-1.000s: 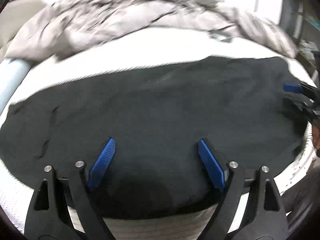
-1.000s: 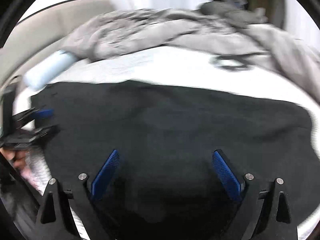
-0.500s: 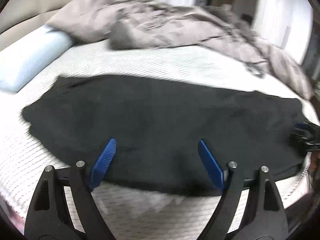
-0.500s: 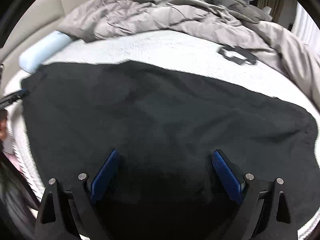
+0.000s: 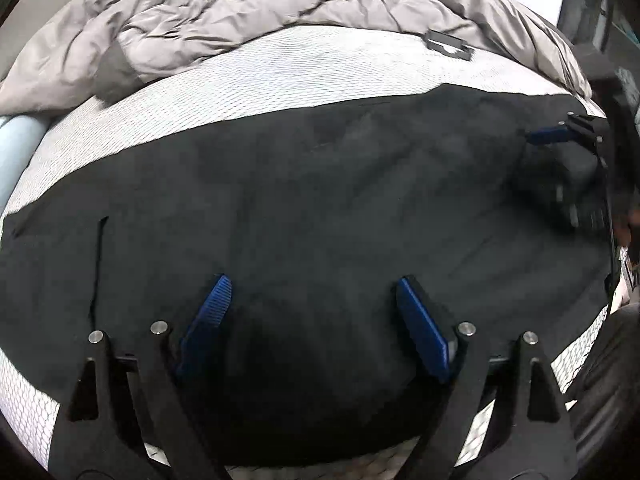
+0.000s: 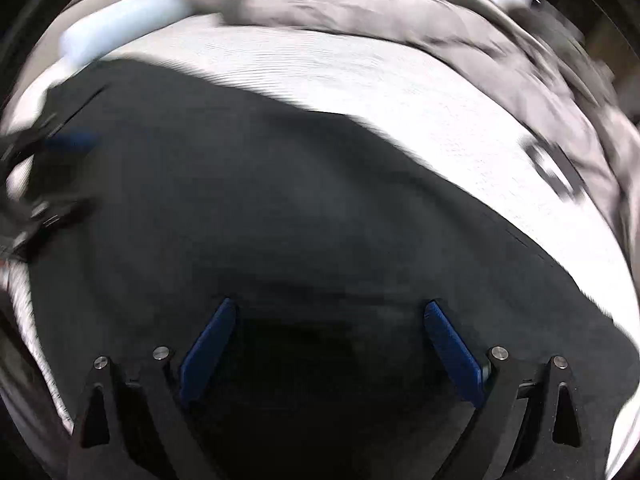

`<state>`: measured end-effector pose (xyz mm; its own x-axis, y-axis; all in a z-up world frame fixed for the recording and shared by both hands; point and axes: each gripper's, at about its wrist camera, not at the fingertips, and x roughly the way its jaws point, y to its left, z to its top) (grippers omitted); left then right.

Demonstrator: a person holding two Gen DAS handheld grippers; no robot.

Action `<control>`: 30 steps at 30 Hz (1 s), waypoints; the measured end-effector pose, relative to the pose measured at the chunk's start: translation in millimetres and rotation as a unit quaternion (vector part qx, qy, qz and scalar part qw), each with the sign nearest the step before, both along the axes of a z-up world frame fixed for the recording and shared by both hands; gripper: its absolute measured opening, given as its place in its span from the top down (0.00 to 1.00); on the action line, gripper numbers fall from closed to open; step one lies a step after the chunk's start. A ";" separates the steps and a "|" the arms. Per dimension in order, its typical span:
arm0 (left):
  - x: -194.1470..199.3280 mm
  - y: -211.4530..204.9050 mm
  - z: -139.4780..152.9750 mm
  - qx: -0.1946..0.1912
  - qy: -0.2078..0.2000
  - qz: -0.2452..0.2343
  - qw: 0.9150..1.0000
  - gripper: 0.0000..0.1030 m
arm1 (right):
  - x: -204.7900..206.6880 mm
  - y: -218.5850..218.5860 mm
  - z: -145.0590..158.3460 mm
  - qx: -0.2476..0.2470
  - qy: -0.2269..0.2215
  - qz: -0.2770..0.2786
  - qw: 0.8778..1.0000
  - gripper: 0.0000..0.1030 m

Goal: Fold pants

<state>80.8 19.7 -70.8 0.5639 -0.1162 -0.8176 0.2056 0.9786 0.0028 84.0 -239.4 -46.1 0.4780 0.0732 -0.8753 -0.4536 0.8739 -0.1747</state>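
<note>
White textured mattress (image 5: 328, 60) fills both views, grey crumpled duvet (image 5: 240, 4) bunched along the far edge from 10 to 2 o'clock. Black pants (image 5: 304, 208) lie spread flat across the mattress middle, running wide from 9 to 3 o'clock in the left wrist view, near edge dropping toward 6; a thin dark seam or slit shows at about 8 o'clock. Same pants in the right wrist view, blurred, covering the lower half of the frame. Pale blue pillow (image 6: 120, 20) at 10–11 o'clock there, touching the duvet edge; a sliver of it at 9 o'clock in the left view. Small dark flat item (image 5: 450, 44) on the mattress at 1 o'clock, just beside the duvet, too small to identify. Left gripper (image 5: 312, 320) hovers low over the pants, jaws wide apart, nothing between the blue pads. Right gripper (image 6: 330, 344) also spread apart over the fabric, nothing pinched; it also appears at 3 o'clock in the left view, blurred.
</note>
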 end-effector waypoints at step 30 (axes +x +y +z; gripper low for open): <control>83.9 13.1 12.8 0.077 -0.005 0.116 0.990 0.19 | 16.5 -38.2 6.6 -0.040 -0.047 -0.109 0.992 0.02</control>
